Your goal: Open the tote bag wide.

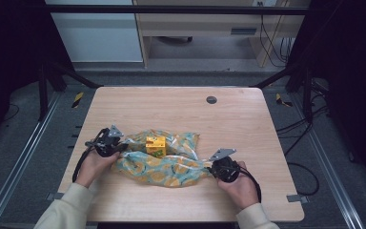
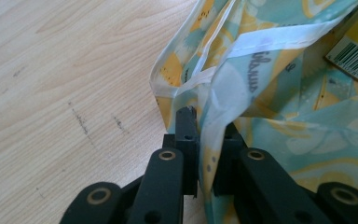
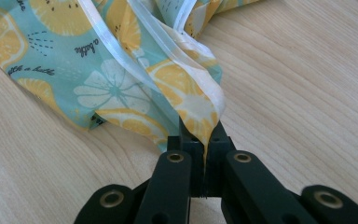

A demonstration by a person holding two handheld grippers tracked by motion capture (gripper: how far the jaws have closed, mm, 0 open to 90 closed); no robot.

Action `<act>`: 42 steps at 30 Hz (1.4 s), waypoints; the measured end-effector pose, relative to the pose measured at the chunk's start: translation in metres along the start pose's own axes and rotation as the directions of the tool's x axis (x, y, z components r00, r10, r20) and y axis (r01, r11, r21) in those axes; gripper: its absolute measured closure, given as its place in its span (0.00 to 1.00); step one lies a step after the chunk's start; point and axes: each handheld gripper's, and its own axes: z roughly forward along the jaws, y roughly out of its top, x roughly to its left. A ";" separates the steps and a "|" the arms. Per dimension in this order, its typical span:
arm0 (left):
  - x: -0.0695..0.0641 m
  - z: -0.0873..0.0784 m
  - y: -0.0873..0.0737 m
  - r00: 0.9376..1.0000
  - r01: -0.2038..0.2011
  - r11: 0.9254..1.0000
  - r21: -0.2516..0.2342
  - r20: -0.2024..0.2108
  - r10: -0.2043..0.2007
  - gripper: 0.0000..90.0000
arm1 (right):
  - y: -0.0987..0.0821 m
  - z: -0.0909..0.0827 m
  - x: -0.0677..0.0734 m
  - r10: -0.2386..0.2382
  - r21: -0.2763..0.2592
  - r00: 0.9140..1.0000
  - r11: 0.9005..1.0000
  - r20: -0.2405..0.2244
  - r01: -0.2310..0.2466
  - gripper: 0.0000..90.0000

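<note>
- A lemon-print fabric bag (image 1: 164, 164) lies on the wooden surface (image 1: 181, 109), nearer the front edge than the back and roughly midway between the side edges.
- A small yellow carton (image 1: 155, 145) sits at the bag's opening, partly wrapped by the cloth; the left claw's view shows its barcode (image 2: 356, 63).
- The left claw (image 1: 108, 141) is pinched tight on the bag's left end, with the white-hemmed cloth (image 2: 214, 135) caught between its jaws.
- The right claw (image 1: 222, 168) is clamped on the bag's right end, with the hem (image 3: 209, 119) running down into its closed jaws.
- Judged from this, both ends are gripped and the carton is at the mouth, not yet fully covered; drawing the bag over it or closing the opening looks to be what remains.
</note>
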 end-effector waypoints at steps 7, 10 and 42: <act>-0.001 0.001 0.000 1.000 -0.005 1.000 0.008 0.005 0.005 0.97 | -0.003 0.000 -0.002 0.015 0.023 1.000 1.000 -0.003 -0.015 1.00; -0.002 0.000 0.000 1.000 -0.006 1.000 0.009 0.004 0.006 0.99 | -0.003 0.001 -0.002 0.015 0.031 1.000 0.999 -0.004 -0.015 1.00; -0.002 0.003 0.000 1.000 -0.013 1.000 0.023 -0.012 0.013 0.99 | -0.003 0.004 -0.003 0.025 0.048 1.000 0.999 0.005 -0.025 1.00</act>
